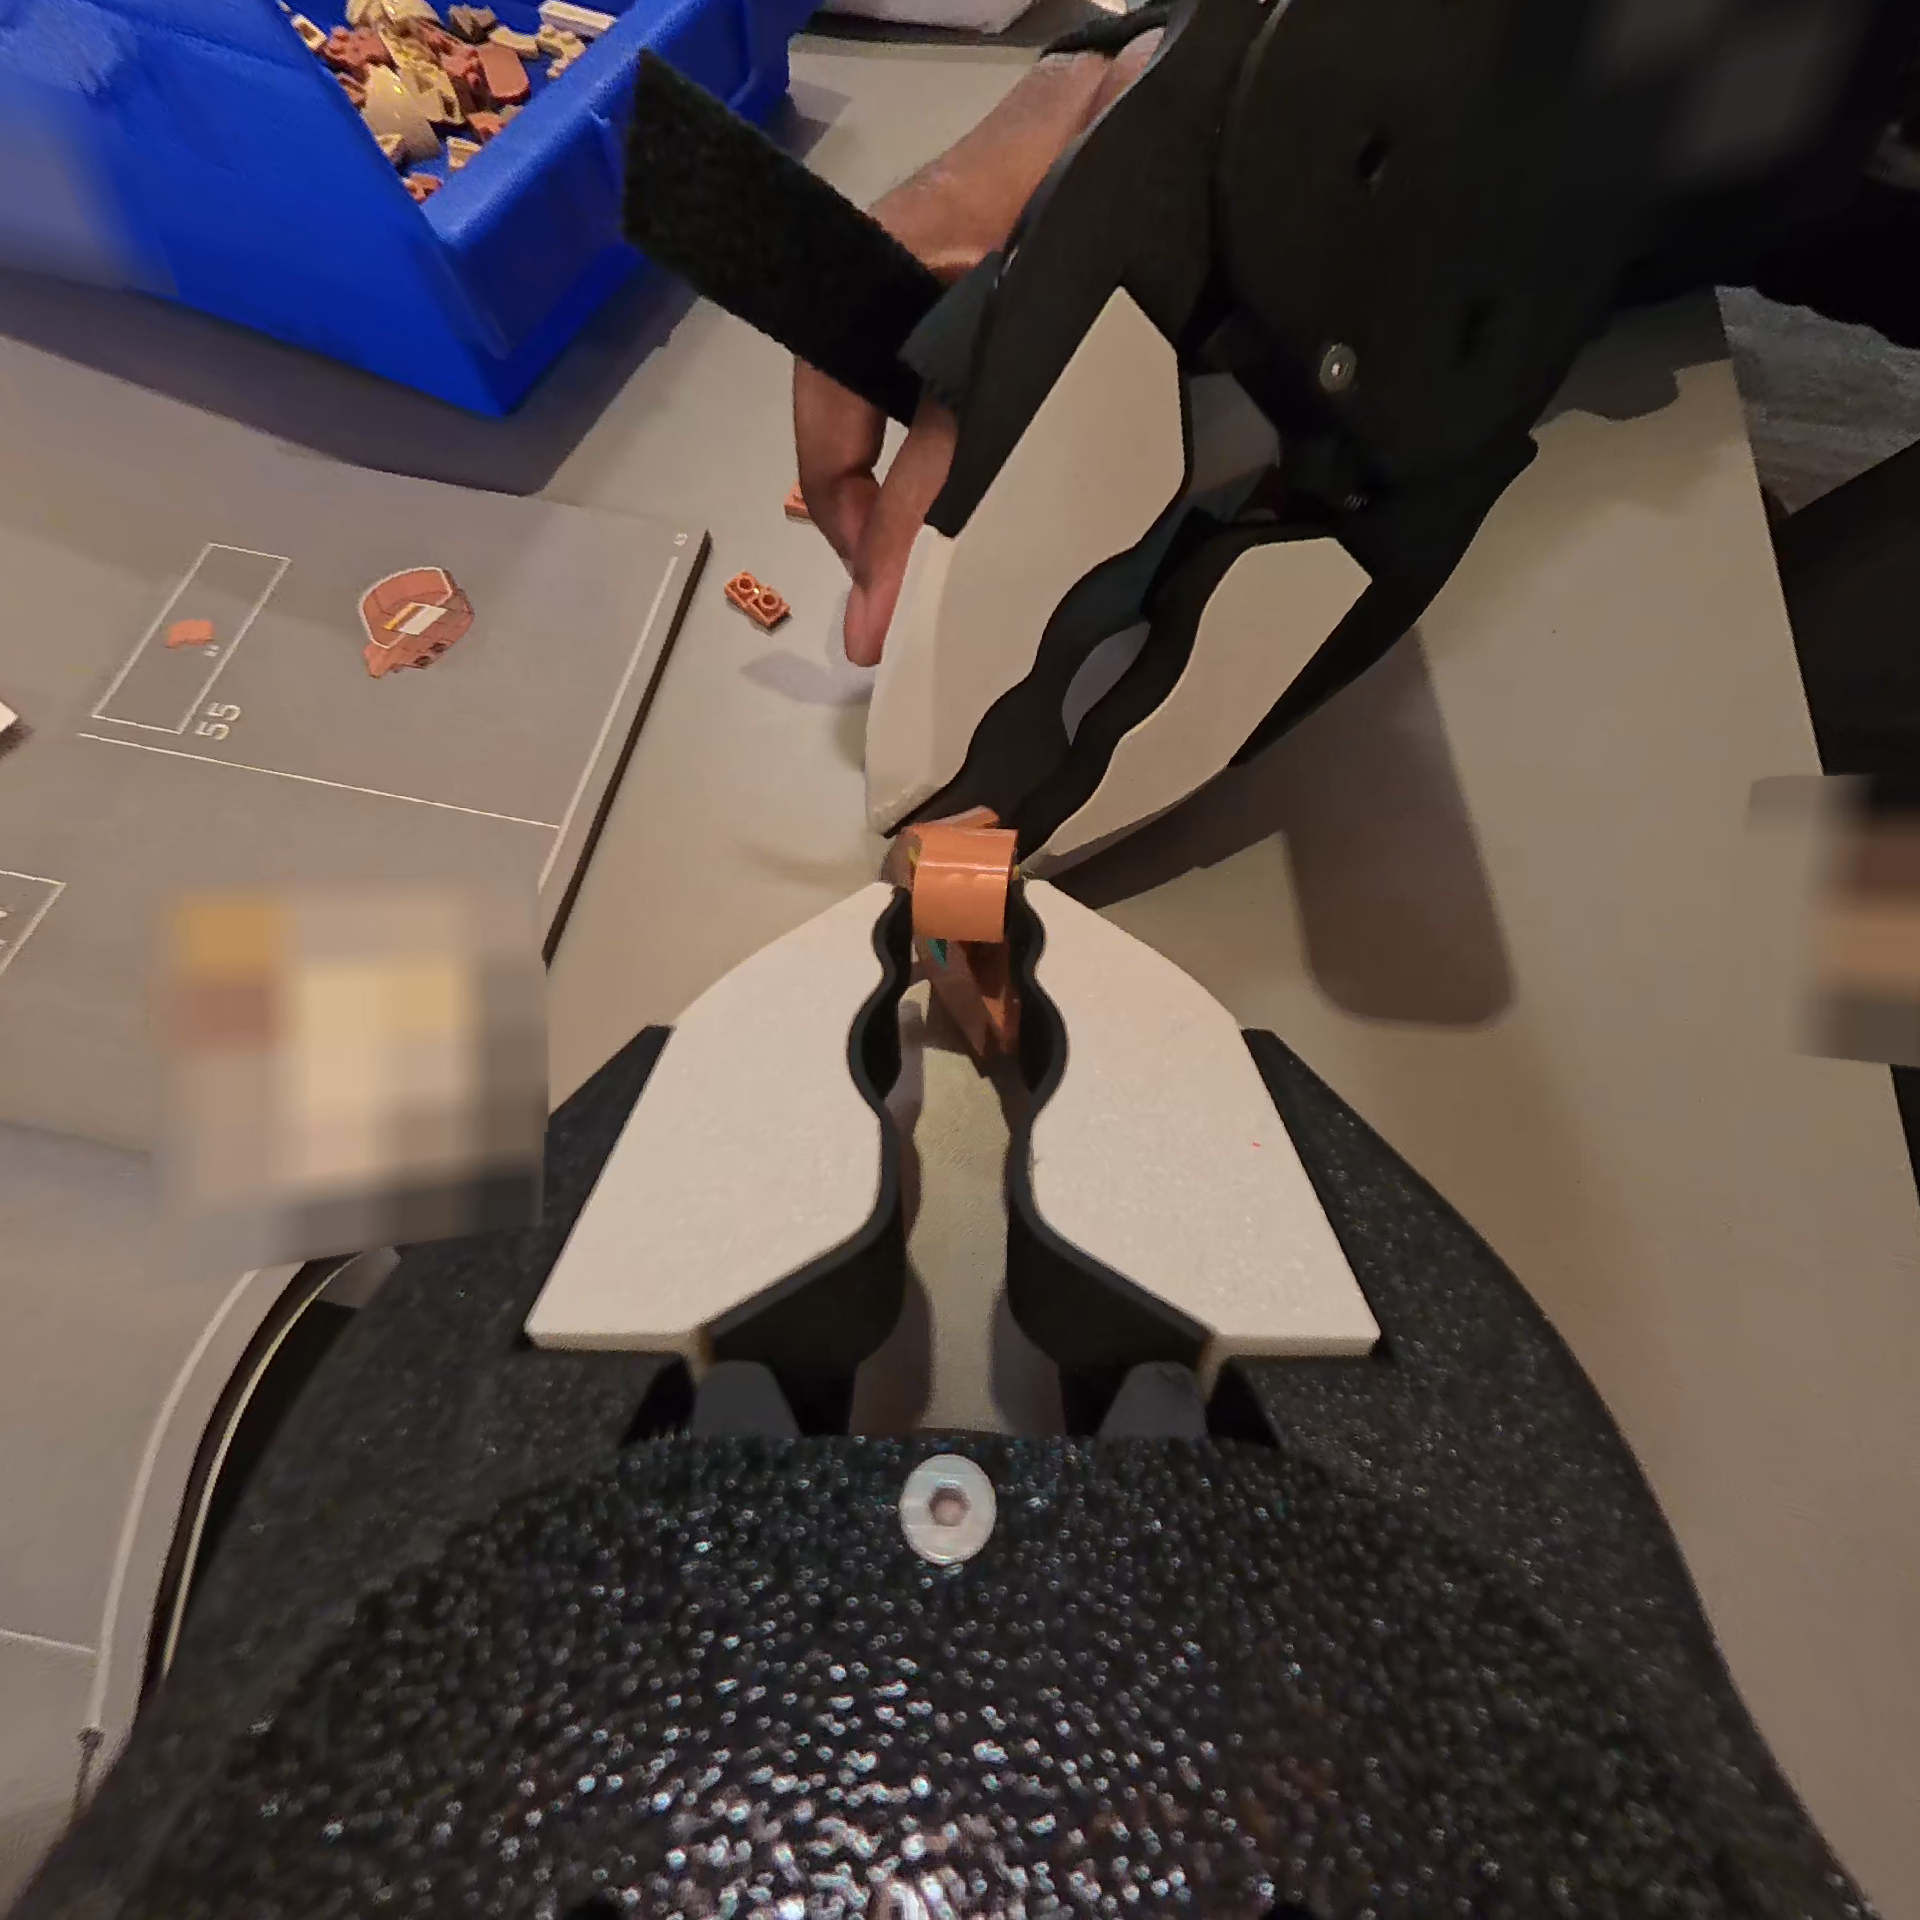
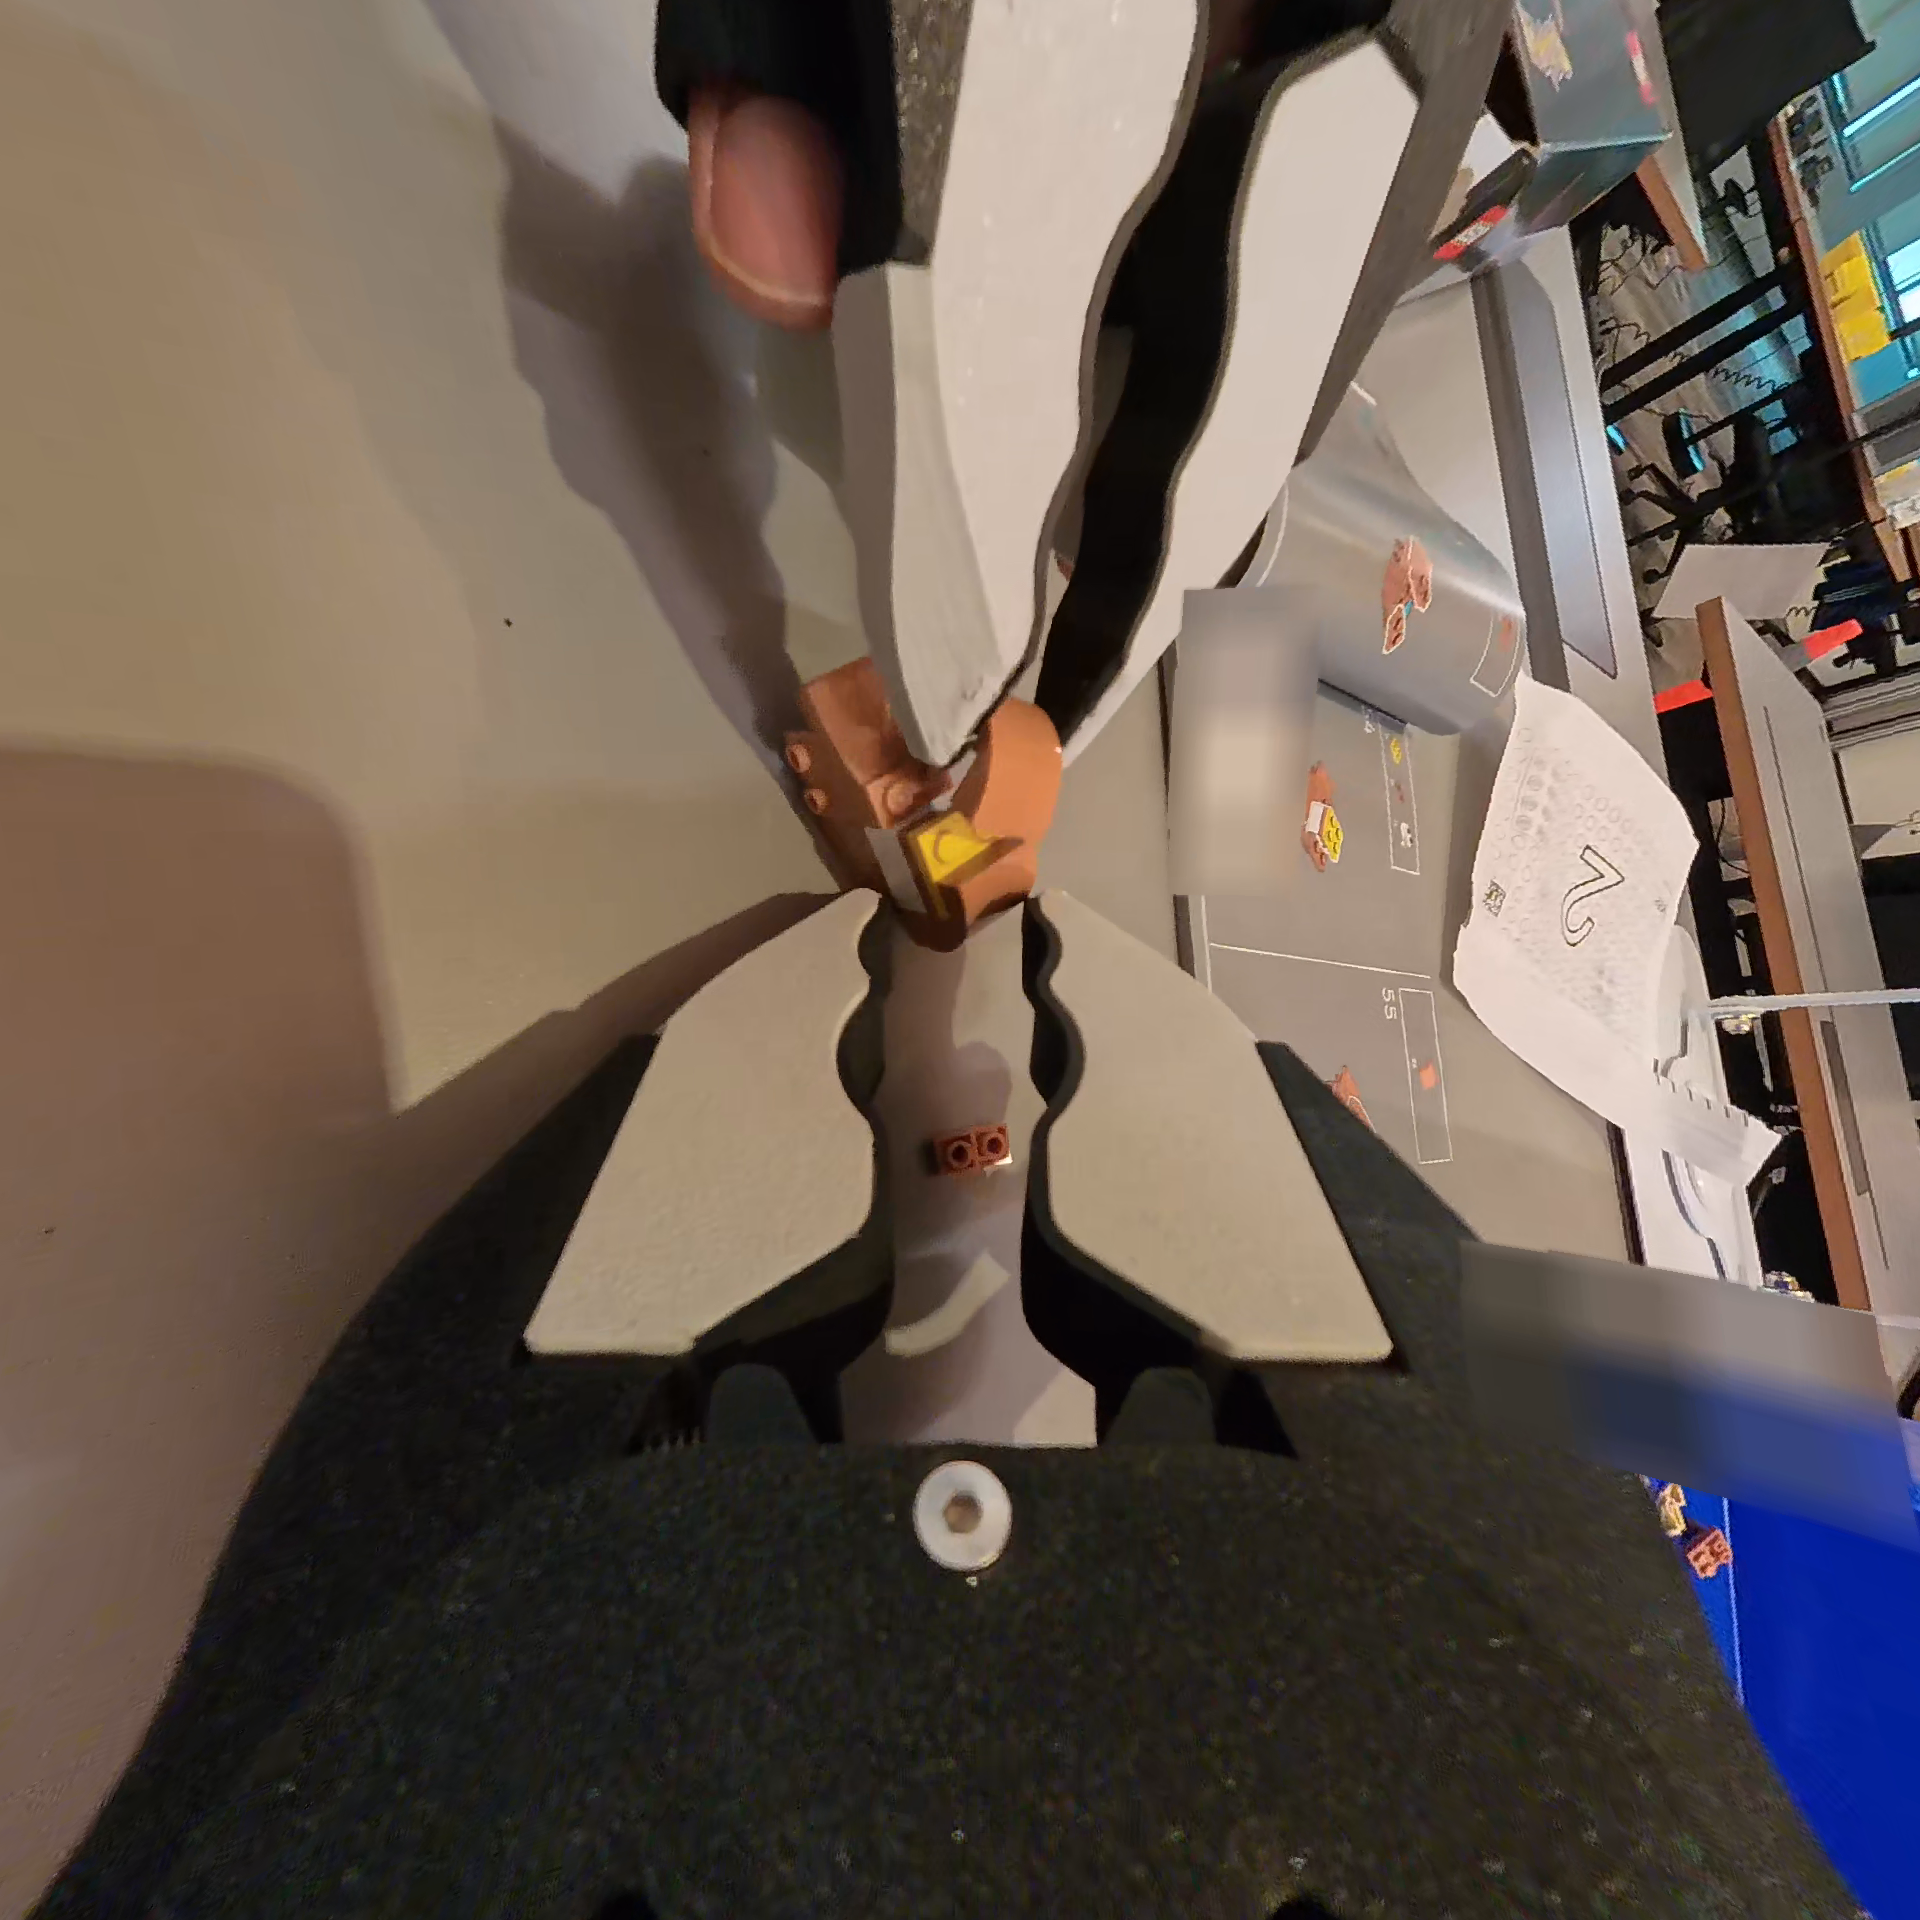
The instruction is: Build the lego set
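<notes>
Pinching one brown brick assembly (image 1: 961,883) from opposite ends, left tool (image 1: 961,914) and right tool (image 2: 956,914).

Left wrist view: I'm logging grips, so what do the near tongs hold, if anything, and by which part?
The left tongs hold a small brown brick model, clamped by its lower end between the tips; its curved top sticks out in front. The right tongs meet that top.

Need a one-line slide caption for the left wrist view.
Left gripper and right gripper meet tip-to-tip on a small orange-brown brick assembly.
</notes>
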`<move>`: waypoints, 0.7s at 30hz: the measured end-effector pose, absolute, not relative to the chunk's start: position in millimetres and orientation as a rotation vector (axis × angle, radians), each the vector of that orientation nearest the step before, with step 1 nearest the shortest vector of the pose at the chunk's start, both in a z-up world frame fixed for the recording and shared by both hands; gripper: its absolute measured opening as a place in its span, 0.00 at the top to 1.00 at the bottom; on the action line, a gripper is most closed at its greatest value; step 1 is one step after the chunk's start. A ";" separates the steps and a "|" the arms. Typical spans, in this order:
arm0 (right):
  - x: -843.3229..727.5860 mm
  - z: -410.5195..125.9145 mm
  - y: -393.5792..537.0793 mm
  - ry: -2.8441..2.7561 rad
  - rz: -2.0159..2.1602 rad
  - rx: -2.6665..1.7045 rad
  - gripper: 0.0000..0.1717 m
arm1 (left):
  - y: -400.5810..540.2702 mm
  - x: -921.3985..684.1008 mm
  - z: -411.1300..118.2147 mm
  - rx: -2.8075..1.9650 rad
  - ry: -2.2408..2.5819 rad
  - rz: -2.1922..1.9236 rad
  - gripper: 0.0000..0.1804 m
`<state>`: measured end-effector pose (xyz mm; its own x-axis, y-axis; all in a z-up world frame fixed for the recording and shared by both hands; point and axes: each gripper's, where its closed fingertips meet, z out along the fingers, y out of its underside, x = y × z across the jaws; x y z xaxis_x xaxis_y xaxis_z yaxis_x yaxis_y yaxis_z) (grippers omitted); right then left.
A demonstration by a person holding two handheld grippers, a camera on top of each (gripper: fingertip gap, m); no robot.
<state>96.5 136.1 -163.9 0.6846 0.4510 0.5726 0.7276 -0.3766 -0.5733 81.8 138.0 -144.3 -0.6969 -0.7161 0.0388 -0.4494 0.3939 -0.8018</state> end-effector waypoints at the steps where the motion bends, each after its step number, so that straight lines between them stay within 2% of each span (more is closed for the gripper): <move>1: 96.4 -163.8 135.8 -0.905 -0.408 -2.035 0.87 | 138.8 81.9 -143.7 -1.016 2.339 -1.201 0.91; 14: 106.9 -152.0 121.5 -0.667 -0.382 -2.090 0.89 | 131.4 90.8 -131.5 -0.955 2.243 -1.247 0.91; 21: 105.9 -161.6 118.9 -0.703 -0.384 -2.136 0.89 | 135.4 94.6 -141.5 -0.995 2.246 -1.223 0.91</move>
